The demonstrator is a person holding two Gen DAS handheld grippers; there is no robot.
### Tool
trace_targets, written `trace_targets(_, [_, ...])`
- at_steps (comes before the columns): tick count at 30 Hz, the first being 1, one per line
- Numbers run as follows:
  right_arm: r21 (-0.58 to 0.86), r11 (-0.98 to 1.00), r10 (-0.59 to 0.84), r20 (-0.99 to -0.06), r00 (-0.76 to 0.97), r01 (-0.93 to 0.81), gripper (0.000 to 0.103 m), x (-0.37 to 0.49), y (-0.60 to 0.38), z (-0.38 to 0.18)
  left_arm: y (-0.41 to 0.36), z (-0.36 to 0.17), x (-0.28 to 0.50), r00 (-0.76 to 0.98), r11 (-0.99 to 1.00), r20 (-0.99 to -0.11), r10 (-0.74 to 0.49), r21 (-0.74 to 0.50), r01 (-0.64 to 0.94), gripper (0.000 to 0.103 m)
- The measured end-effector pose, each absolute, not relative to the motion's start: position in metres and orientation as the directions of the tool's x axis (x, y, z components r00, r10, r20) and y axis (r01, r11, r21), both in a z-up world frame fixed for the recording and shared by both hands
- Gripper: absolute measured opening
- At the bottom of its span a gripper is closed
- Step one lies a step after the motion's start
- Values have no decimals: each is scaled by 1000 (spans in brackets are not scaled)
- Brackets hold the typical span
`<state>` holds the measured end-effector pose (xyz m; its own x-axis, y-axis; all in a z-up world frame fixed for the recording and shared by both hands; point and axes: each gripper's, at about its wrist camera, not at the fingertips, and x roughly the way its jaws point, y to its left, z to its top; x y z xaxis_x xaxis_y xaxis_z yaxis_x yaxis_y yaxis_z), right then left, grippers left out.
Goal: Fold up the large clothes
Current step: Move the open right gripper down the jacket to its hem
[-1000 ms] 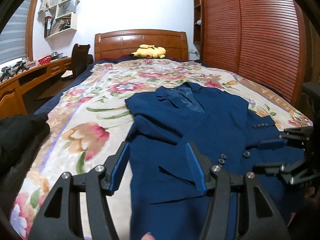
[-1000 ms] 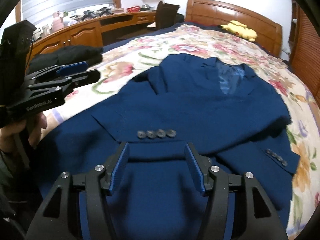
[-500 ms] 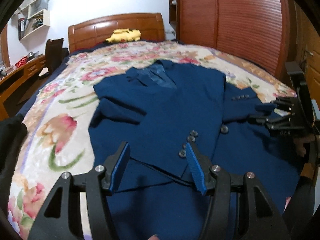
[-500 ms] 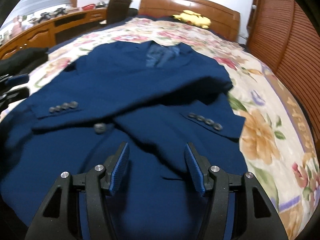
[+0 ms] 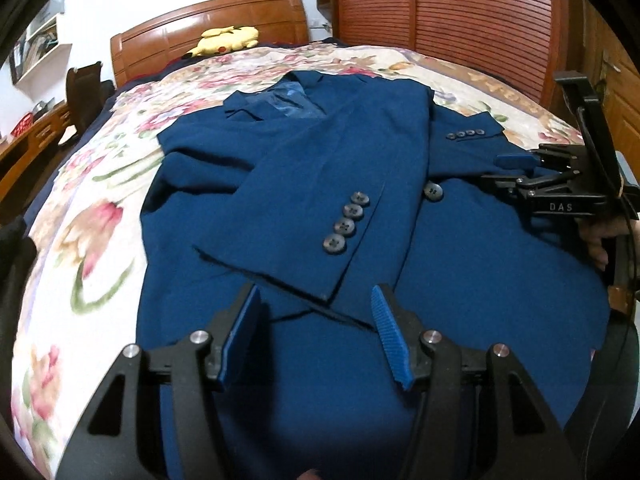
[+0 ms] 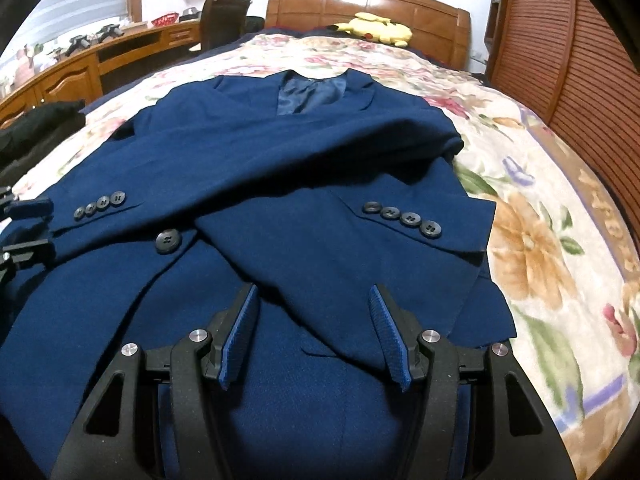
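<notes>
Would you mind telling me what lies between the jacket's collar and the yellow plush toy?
Only floral bedspread separates the jacket collar from the plush toy, seen in the right wrist view.

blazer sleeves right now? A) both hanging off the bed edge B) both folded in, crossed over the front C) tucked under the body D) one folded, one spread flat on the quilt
B: on the navy blazer, both buttoned cuffs lie across its front, the sleeves overlapping mid-chest.
</notes>
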<state>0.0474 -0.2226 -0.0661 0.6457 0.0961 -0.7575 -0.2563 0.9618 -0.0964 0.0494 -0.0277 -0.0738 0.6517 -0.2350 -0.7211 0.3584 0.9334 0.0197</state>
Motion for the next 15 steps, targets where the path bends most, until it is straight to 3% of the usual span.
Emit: trace_targets(15, [-121, 973, 46, -733, 679, -197, 58, -21, -280, -33, 25, -54, -15, 713, 971, -688, -135, 53, 235, 57])
